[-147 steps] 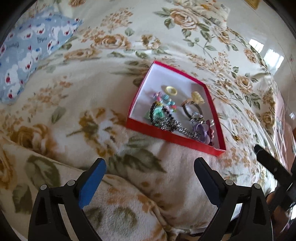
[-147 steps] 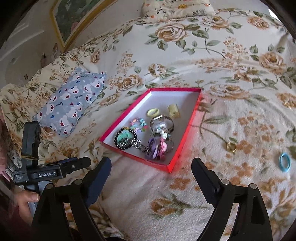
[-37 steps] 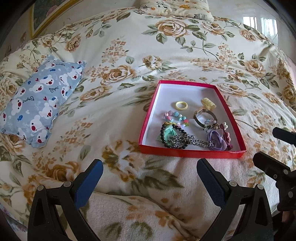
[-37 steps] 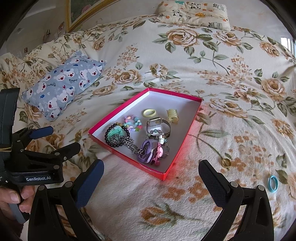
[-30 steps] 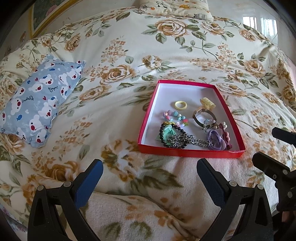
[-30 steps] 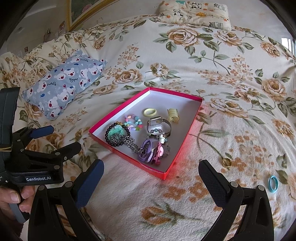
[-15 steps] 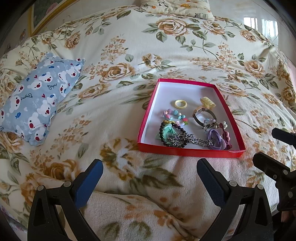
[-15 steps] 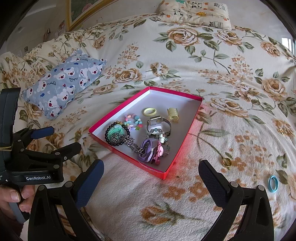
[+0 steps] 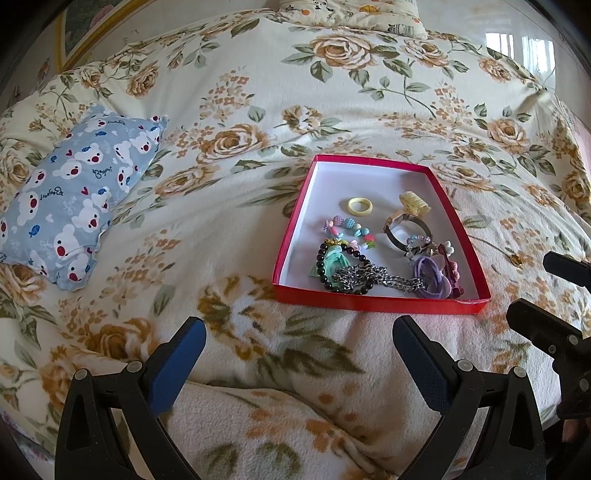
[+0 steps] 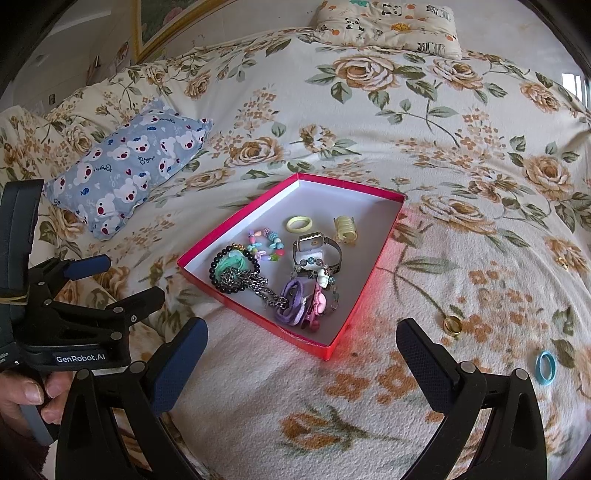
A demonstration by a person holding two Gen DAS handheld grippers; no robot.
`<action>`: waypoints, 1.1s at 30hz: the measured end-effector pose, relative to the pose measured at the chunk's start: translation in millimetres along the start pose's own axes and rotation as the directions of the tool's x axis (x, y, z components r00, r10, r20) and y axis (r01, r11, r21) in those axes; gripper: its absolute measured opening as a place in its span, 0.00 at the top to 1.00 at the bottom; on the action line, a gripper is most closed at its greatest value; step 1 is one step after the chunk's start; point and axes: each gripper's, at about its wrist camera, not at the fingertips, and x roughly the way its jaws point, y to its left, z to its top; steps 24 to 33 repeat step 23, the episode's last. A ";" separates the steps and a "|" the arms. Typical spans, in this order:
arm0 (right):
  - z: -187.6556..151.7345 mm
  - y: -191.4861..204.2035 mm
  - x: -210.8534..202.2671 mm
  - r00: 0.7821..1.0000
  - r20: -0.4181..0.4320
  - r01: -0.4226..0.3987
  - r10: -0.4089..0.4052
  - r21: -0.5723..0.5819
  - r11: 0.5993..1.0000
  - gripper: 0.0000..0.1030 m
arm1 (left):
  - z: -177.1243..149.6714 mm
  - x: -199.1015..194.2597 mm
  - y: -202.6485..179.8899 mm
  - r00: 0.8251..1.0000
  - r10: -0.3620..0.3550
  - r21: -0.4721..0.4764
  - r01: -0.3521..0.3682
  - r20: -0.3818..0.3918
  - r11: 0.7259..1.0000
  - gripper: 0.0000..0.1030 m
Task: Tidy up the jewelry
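A red box (image 9: 380,304) (image 10: 382,243) lies on the floral bedspread and holds several pieces of jewelry: a yellow ring (image 9: 359,205), a watch (image 10: 317,245), a bead bracelet (image 10: 266,244), a metal chain (image 9: 373,277) and purple hair ties (image 10: 293,301). A gold ring (image 10: 452,325) and a blue ring (image 10: 545,367) lie on the blanket right of the box. My left gripper (image 9: 299,354) is open and empty, in front of the box. My right gripper (image 10: 301,350) is open and empty, near the box's front corner.
A blue bear-print pillow (image 9: 70,195) (image 10: 129,166) lies to the left. A panda-print pillow (image 10: 388,26) sits at the bed's far end. The other gripper shows at the right edge of the left wrist view (image 9: 554,332) and at the left in the right wrist view (image 10: 74,317).
Since about five seconds ago both grippers have swung to face the box more squarely. Over the last second almost nothing has moved; both stay open.
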 end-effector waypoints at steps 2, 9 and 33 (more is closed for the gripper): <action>0.1 -0.4 0.4 1.000 -0.002 -0.001 0.001 0.001 1.000 0.00 | 0.0 1.6 -0.6 1.000 -0.001 0.001 0.001 -0.001 1.000 0.01; 1.7 -1.7 1.4 1.000 -0.007 -0.003 0.003 0.004 1.000 0.00 | 1.5 8.7 -1.1 1.000 -0.004 0.001 0.004 -0.011 1.000 0.01; 5.5 -5.0 13.1 1.000 -0.028 -0.011 0.012 0.009 1.000 0.00 | 7.8 18.4 -1.7 0.999 -0.023 -0.007 0.022 -0.035 1.000 0.01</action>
